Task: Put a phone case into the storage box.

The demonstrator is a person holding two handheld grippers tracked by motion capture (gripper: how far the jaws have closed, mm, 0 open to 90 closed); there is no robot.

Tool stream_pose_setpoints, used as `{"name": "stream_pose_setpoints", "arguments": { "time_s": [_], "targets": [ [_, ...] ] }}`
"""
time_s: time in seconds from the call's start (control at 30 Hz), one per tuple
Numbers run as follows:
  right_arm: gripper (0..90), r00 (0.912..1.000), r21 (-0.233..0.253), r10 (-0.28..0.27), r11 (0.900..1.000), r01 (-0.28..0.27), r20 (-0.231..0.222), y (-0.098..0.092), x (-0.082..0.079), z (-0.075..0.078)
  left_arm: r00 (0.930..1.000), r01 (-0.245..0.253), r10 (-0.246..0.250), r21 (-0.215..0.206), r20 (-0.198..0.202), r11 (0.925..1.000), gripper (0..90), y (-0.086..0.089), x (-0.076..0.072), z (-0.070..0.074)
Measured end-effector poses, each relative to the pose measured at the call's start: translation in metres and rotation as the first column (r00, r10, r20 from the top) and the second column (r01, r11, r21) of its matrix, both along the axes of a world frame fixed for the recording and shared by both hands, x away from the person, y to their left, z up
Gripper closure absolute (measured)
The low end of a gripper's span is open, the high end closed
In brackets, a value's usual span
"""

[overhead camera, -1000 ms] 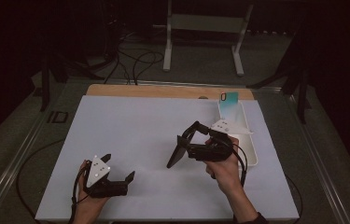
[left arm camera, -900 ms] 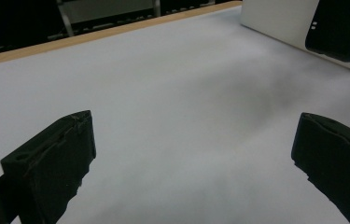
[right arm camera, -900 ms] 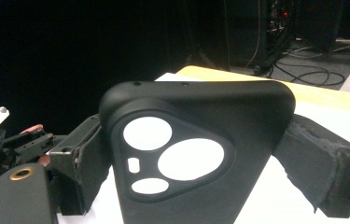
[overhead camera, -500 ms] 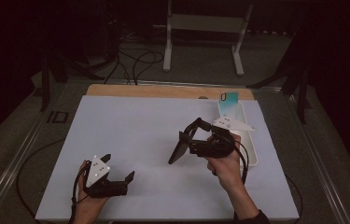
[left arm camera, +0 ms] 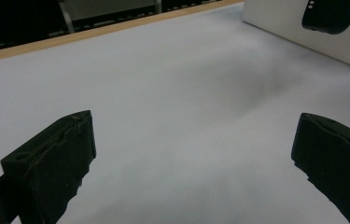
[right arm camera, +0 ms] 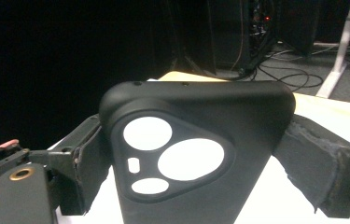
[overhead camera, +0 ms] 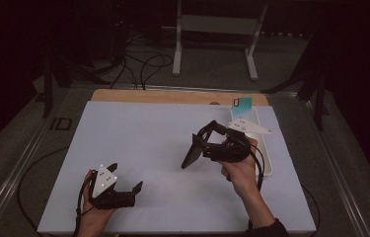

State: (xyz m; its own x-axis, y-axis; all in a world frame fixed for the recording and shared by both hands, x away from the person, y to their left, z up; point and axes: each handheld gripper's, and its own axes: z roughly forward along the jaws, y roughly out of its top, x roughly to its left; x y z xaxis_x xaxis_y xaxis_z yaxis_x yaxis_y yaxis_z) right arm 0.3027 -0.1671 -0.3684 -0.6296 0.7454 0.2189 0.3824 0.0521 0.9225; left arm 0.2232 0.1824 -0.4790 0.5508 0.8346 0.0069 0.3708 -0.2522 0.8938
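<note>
A black phone case [right arm camera: 210,116] with a three-cornered camera cutout stands upright between the pads [right arm camera: 319,163] of my right gripper [right arm camera: 203,161], which is shut on its two sides. From above, the case [overhead camera: 191,153] hangs tilted over the white mat [overhead camera: 138,133], right of centre, held by the right gripper [overhead camera: 201,144]. Near the front left edge my left gripper [overhead camera: 126,176] rests low on the mat, open. In its own view the left gripper [left arm camera: 191,163] has bare mat between its black pads [left arm camera: 51,158].
A long white tray [overhead camera: 265,157] lies along the mat's right side, with a teal item [overhead camera: 242,102] at its far end. The tray's wall [left arm camera: 294,32] shows beyond the left gripper. A wooden table edge [overhead camera: 172,96] runs along the back; cables and a stand lie behind it.
My right gripper has risen slightly and drifted away from the person with the case in it. The left gripper has stayed still.
</note>
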Motion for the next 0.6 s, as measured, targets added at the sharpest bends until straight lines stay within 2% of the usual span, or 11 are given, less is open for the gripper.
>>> {"name": "stream_pose_setpoints", "arguments": {
  "time_s": [0.6],
  "targets": [
    [14.4,0.9988,-0.026,-0.045,0.999,0.046,0.015,-0.007,0.013,0.008,1.0,0.004,-0.004,0.012,-0.003,0.9999,0.2,-0.002,0.0,0.0]
  ]
}}
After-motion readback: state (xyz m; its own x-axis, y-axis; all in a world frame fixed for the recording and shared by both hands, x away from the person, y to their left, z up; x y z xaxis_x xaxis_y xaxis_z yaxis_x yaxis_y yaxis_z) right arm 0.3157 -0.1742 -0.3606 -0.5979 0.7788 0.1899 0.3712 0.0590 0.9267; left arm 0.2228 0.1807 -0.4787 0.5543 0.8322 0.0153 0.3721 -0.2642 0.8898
